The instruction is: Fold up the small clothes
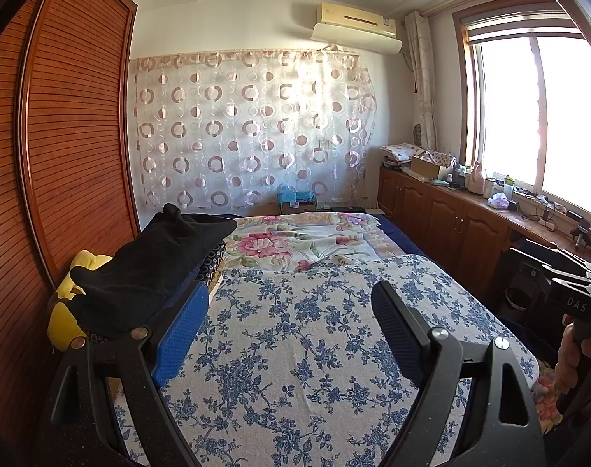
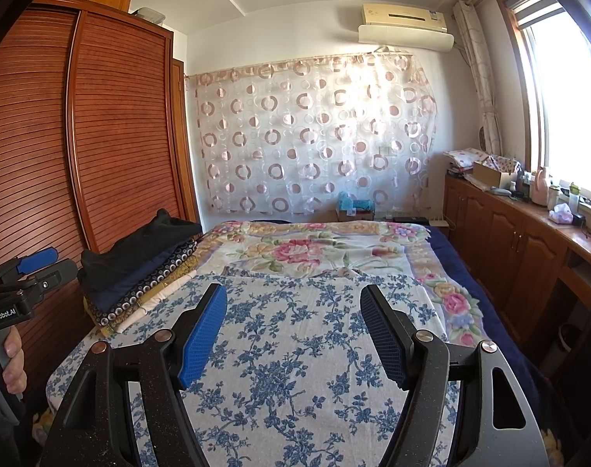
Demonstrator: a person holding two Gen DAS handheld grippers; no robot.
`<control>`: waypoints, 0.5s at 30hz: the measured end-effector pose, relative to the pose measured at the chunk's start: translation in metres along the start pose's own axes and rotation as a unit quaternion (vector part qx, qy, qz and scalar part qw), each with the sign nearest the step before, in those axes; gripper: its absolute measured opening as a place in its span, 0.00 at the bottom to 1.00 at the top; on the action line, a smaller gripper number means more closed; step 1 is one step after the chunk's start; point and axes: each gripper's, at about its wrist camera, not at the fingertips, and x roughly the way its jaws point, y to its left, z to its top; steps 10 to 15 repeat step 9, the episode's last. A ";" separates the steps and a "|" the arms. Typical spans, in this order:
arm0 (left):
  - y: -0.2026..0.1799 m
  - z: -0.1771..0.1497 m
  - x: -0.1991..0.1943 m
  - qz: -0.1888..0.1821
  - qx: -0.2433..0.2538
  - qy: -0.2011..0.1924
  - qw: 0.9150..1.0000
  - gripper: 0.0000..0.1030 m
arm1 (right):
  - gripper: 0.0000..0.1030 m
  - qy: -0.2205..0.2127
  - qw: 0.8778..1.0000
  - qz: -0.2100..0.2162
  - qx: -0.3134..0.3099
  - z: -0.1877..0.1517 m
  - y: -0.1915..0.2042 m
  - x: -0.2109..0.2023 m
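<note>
A blue-flowered white cloth (image 1: 295, 350) lies spread flat on the bed, under both grippers. My left gripper (image 1: 291, 290) hovers over it, open, with nothing between its blue pads. In the right wrist view the same cloth (image 2: 295, 350) fills the foreground, and my right gripper (image 2: 293, 292) is open and empty above it. A stack of folded clothes (image 2: 139, 276) with a black garment (image 1: 151, 260) on top sits at the bed's left edge, just beyond the left gripper's left finger. The left gripper also shows at the left edge of the right wrist view, held by a hand (image 2: 7, 362).
A wooden slatted wardrobe (image 1: 73, 136) stands close along the bed's left side. Low wooden cabinets (image 2: 501, 245) with clutter on top run under the window at the right. A pink-flowered blanket (image 2: 314, 249) covers the far half of the bed. A yellow soft object (image 1: 64, 311) lies beside the stack.
</note>
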 end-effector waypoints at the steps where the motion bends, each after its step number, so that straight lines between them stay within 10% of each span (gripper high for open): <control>1: 0.000 0.000 0.000 0.000 0.000 0.000 1.000 0.84 | 0.71 0.000 1.000 0.000 0.000 0.000 0.000 0.000; 15: 0.001 -0.001 0.000 0.000 0.000 0.000 1.000 0.84 | 0.71 0.000 1.000 0.000 0.000 -0.001 0.001 0.000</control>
